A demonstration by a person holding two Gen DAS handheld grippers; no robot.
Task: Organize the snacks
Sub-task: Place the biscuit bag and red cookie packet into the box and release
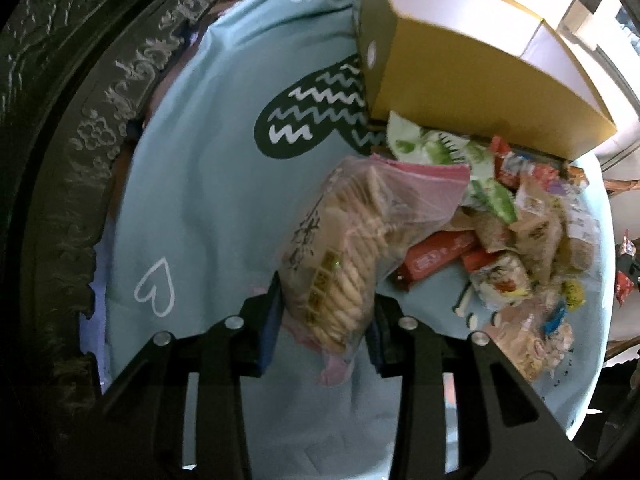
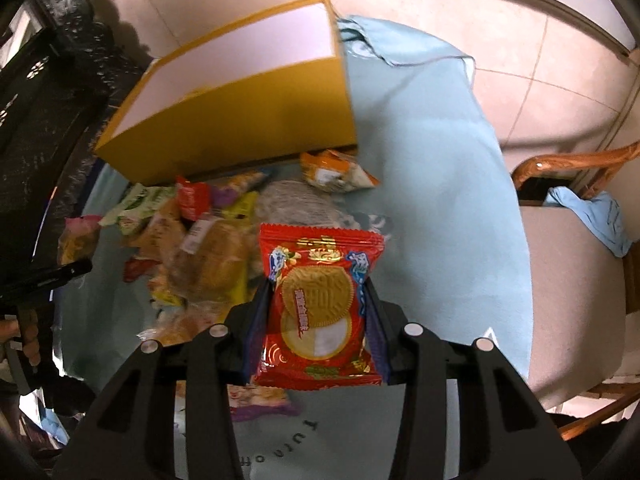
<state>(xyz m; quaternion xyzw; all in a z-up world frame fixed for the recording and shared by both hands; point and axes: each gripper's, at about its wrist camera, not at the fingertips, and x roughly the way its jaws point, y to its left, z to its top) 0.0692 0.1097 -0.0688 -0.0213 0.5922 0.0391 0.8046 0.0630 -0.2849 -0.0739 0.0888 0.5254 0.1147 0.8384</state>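
The left gripper point(image 1: 324, 324) is clamped on a clear bag of biscuits point(image 1: 352, 252); the right gripper point(image 2: 316, 320) grips a red cookie packet point(image 2: 320, 304). The yellow box point(image 2: 240, 120) sits at twelve o'clock beyond the snack pile point(image 2: 200, 248).

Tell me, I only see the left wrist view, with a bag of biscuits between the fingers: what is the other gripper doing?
Observer: The right gripper is shut on a red packet with a biscuit pictured on it.
Operator: Is the yellow box empty?
Observer: From the right, the box shows only a bare pale inside; no snack is visible in it.
Operator: Anything beyond the table?
Observer: A wooden chair with a blue cloth draped on it stands beside the table.
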